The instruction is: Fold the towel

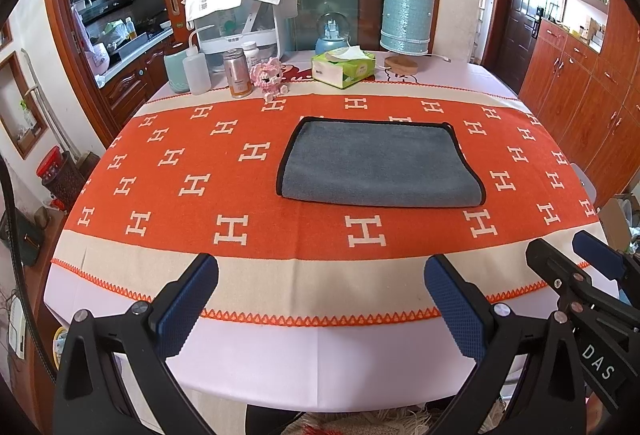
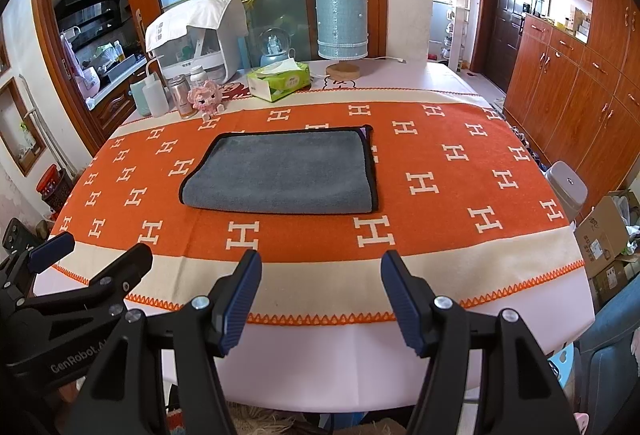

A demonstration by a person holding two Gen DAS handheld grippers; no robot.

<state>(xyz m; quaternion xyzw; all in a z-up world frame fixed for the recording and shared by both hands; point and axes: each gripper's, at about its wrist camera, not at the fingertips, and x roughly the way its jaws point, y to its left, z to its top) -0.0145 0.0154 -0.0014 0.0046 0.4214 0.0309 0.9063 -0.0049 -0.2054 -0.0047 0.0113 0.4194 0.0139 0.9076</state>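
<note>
Covering the table [image 2: 400, 363] is an orange runner [image 1: 248, 203] patterned with cream H motifs and bordered in cream with an orange zigzag trim; a pale undercloth shows at the near edge.

1. Towel. The grey towel [image 1: 378, 165], edged in black, lies folded into a flat rectangle on the middle of the runner. The smooth folded edge faces near; the bound edges run along the left, far and right sides. At the far right corner a lower layer shows slightly past the top one.

2. Left gripper [image 1: 320, 299]. It is held over the near table edge, well apart from the towel. The blue-padded fingers [image 1: 188, 303] stand wide apart with nothing between them.

3. Right gripper [image 2: 320, 299]. It is held just to the right of the left unit, also over the near edge. The fingers are spread and hold nothing.

4. Far edge of table, left to right: a squeeze bottle [image 1: 195, 69], a metallic canister [image 1: 237, 73], a pink toy figure [image 1: 269, 77], a green tissue box [image 1: 343, 67], a snow globe [image 1: 332, 33] and a blue-shaded lamp [image 1: 406, 23].
</note>
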